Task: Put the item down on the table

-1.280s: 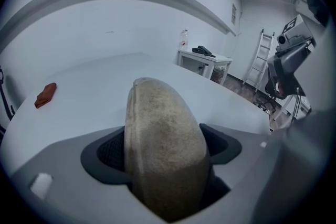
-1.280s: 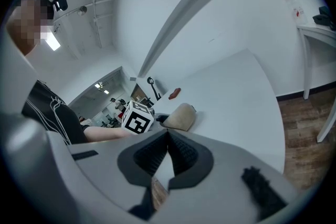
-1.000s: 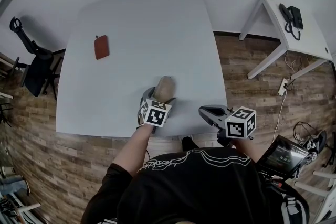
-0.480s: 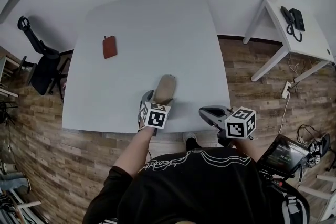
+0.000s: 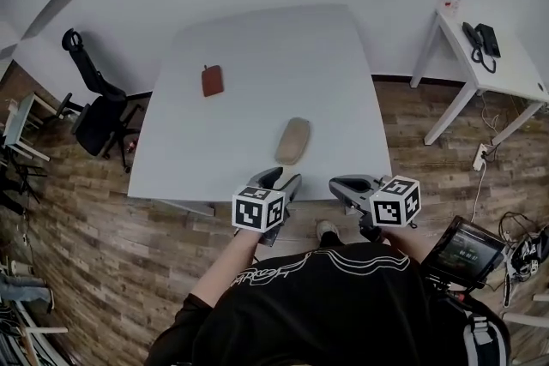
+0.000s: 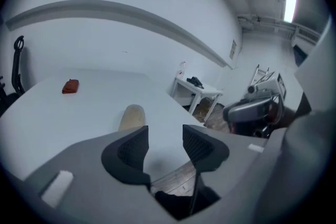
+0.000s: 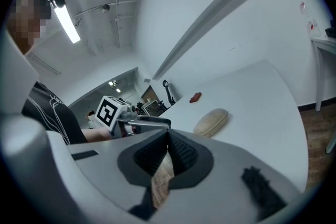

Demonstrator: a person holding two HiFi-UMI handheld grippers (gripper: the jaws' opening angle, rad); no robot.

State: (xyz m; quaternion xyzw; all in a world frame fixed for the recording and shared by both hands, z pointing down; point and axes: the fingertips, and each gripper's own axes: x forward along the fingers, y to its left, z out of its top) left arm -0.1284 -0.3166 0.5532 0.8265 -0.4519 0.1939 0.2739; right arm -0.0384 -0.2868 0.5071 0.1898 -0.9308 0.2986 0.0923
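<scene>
A beige oval item (image 5: pixel 293 141) lies flat on the white table (image 5: pixel 257 56), near its front edge, with nothing touching it. My left gripper (image 5: pixel 281 178) hangs just off that edge, drawn back from the item. Its jaws are closing, with a gap still between them and nothing in it. In the left gripper view the item (image 6: pixel 132 115) lies beyond the left gripper (image 6: pixel 165 144). My right gripper (image 5: pixel 337 183) is beside the left one, over the floor, shut and empty. From the right gripper (image 7: pixel 168 152) the item (image 7: pixel 211 121) shows ahead on the table.
A small red wallet-like thing (image 5: pixel 212 81) lies at the table's far left. A black office chair (image 5: pixel 96 103) stands left of the table. A white side table (image 5: pixel 506 73) with a black phone (image 5: pixel 480 37) is at the right. A device with a screen (image 5: pixel 466 251) sits by my right side.
The left gripper has let go of the beige item and pulled back past the table's front edge, its jaws narrowing. The item stays on the table. The right gripper has not moved.
</scene>
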